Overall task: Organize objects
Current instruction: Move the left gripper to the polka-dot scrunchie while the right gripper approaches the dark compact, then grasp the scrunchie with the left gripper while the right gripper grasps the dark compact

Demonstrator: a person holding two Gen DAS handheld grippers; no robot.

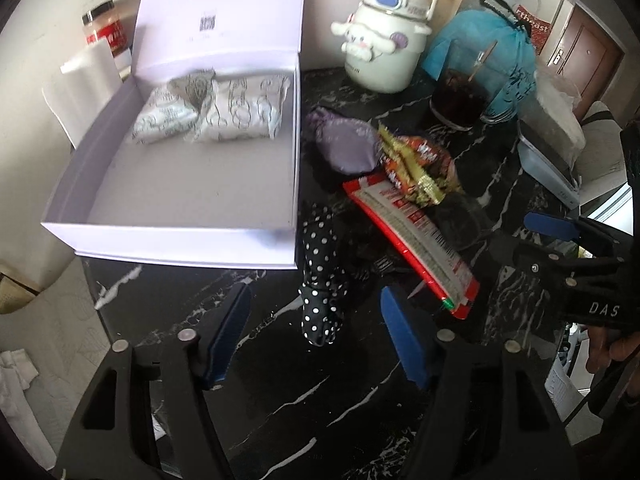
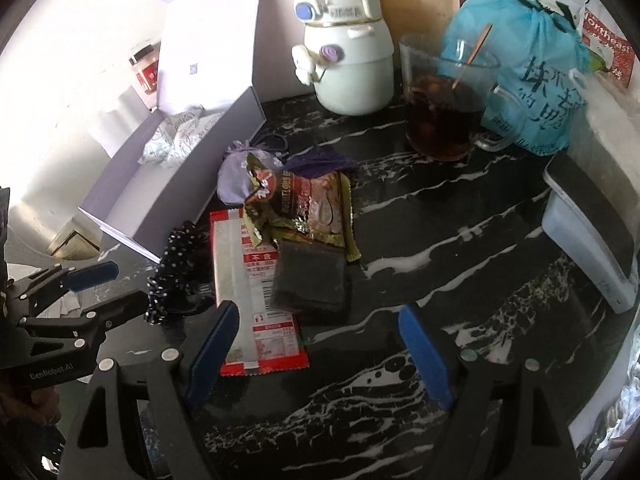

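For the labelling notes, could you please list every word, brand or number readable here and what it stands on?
"DAS": right gripper body.
"GenRobot.AI": left gripper body.
"Northeast": red-and-white card behind the blue bag.
"不含": red snack packet.
Blue bag's large characters, white box lid print and code, jar label: too blurred to read.

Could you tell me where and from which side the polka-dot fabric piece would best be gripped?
Grip the polka-dot fabric piece at its near rounded end, coming from above with the left tongs, which stand open right before it. It lies long and narrow on the black marble table, that end free, while its far part sits close to the red-and-white packet.
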